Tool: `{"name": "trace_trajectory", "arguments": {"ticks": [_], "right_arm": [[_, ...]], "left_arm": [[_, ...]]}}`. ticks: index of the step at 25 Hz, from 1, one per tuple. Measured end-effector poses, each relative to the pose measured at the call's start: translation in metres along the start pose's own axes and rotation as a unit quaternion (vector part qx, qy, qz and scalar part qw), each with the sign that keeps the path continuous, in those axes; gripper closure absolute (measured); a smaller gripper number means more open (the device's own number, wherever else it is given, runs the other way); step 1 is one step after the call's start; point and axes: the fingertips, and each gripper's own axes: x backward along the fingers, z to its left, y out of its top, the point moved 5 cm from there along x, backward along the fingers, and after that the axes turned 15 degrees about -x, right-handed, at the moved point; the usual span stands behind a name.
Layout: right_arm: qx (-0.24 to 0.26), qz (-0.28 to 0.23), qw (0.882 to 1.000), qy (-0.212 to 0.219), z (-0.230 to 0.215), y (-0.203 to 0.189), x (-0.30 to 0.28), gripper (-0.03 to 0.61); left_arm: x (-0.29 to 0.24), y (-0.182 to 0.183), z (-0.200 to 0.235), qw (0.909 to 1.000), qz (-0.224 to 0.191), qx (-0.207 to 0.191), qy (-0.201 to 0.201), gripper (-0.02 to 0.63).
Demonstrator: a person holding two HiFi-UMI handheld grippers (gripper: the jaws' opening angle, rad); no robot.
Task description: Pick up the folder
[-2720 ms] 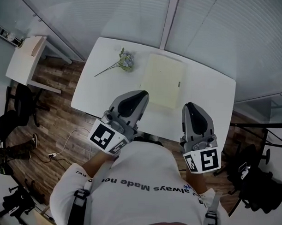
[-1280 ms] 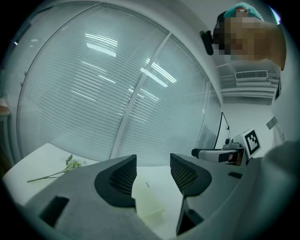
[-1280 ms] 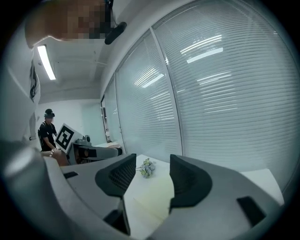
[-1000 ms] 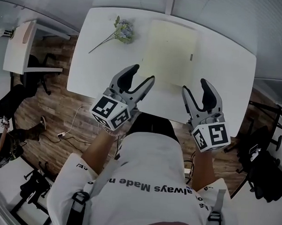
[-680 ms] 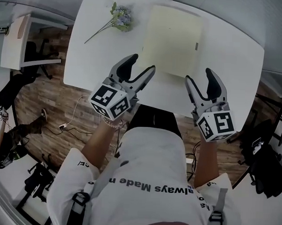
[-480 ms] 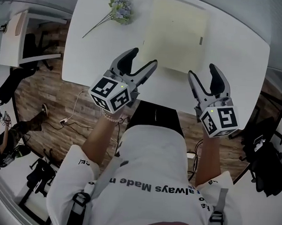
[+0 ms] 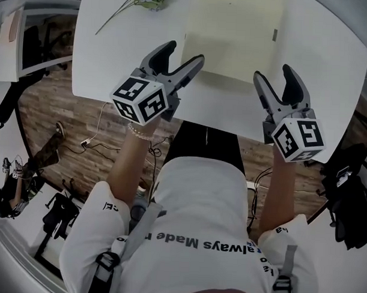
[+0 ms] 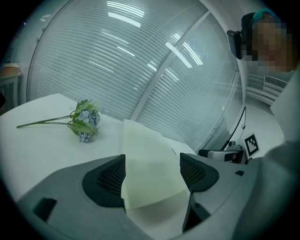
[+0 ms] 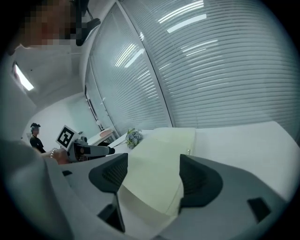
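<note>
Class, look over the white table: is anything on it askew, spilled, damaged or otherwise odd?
Nothing stands out. The pale yellow folder lies flat and closed on the table, and the flower sprig lies to one side, apart from it.

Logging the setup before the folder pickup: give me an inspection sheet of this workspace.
Surface: white table with rounded corners.
Job's things: pale yellow folder lying flat mid-table.
Clutter: flower sprig at the table's far left, apart from the folder.
Grippers: left gripper and right gripper both open, jaws just been opening. Nothing is gripped, and each points at a near corner of the folder.
Cables: a cable on the floor by the table's left edge.
Surroundings: wood floor, side table at left, blinds behind the table.
</note>
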Motion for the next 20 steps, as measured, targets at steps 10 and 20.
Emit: {"name": "trace_trajectory", "arguments": {"ticks": [10,20], "right_arm": [[-0.056,0.034,0.998,-0.006,-0.035,-0.038,-0.060,0.270],[-0.104,0.053,0.993,0.005,-0.055,-0.058,-0.081,0.264]], "left_arm": [[-0.033,-0.042,0.047,0.9991,0.028,0.030,-0.005,0.272],[-0.052,-0.062,0.058,0.9974,0.056,0.040,-0.023,0.262]]}}
